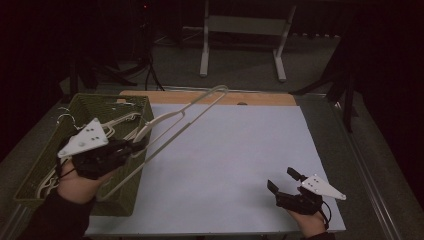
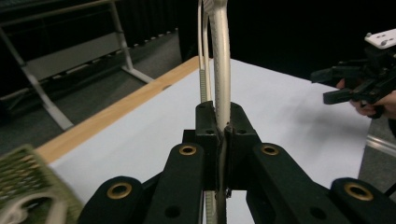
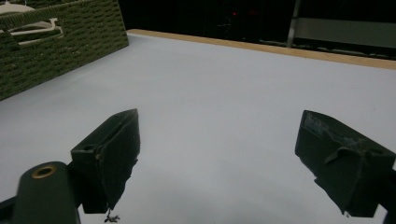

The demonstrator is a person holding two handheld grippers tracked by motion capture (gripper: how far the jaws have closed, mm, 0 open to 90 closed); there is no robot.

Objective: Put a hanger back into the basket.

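Where jaws pinch hanger (image 2: 221, 70) — left hand-held gripper (image 2: 223, 128).

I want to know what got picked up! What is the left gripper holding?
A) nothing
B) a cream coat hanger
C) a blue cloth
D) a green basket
B: the left gripper has its jaws clamped on the cream coat hanger, which sticks out over the green basket and the table.
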